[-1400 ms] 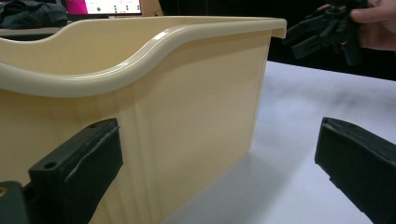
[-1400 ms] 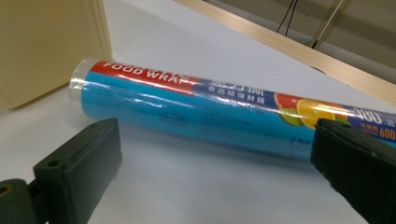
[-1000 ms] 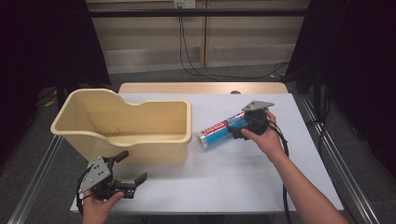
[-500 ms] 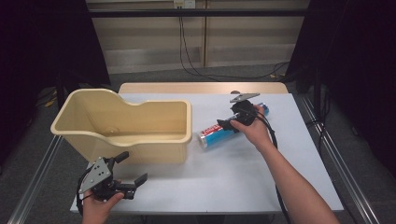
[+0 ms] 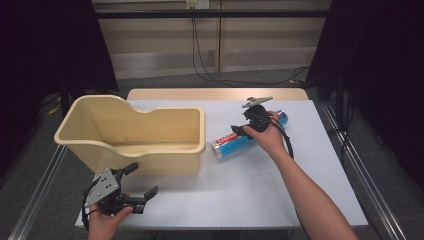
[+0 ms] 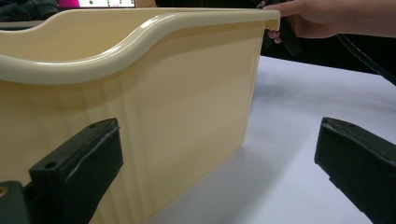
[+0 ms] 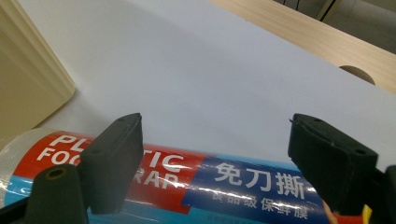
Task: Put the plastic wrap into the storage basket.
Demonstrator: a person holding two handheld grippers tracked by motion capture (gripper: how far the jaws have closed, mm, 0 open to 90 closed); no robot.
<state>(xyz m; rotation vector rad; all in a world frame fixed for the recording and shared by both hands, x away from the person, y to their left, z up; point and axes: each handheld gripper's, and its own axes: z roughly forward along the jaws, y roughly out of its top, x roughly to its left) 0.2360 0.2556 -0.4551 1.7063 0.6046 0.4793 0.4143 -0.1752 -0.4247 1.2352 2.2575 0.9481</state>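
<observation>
- The right gripper (image 7: 210, 140), jaws wide, has come down over the roll (image 5: 235, 141) since a second ago; a grasp looks next.
- The roll lies on the table (image 5: 300, 175), beside the tub (image 5: 135, 145).
- Label reads "FOOD WRAP", partly hidden, plus Chinese characters.
- The left gripper (image 5: 134, 181) idles open.

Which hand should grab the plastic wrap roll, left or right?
Right. The right gripper is open directly over the wrap roll, while the left gripper sits open near the bin, far from it.
</observation>
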